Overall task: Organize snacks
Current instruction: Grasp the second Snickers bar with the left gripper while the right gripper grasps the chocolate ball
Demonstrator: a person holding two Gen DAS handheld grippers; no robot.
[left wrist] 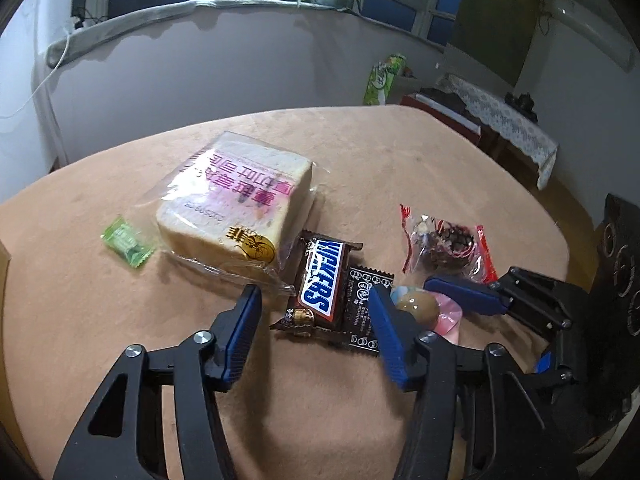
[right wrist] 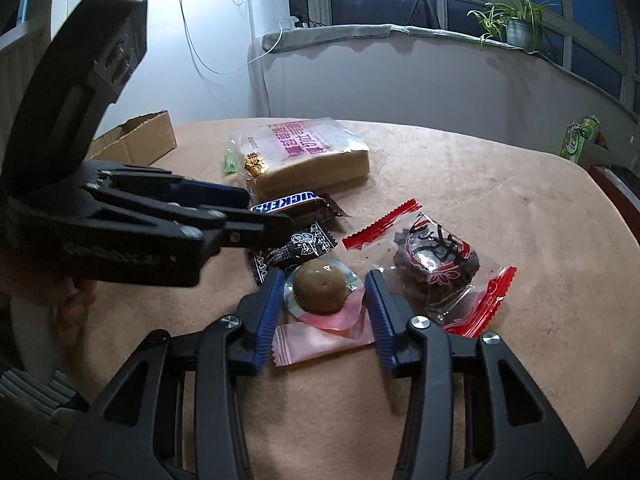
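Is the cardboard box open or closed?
Open. In the right wrist view the cardboard box has its flaps standing up at the table's far left edge. What's inside is hidden.

Right gripper (right wrist: 324, 300) low over tabletop (right wrist: 500, 208), jaws either side of wrapped brown egg (right wrist: 320, 288), pads not pressing; left gripper (right wrist: 256, 216) over Snickers bar (right wrist: 286, 206).

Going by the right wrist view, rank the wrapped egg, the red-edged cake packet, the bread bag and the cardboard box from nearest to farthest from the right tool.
1. Wrapped egg, between the right tool's fingers.
2. Red-edged cake packet, just beyond the right-hand finger.
3. Bread bag, farther back, mid-table.
4. Cardboard box, at the table's far left edge.
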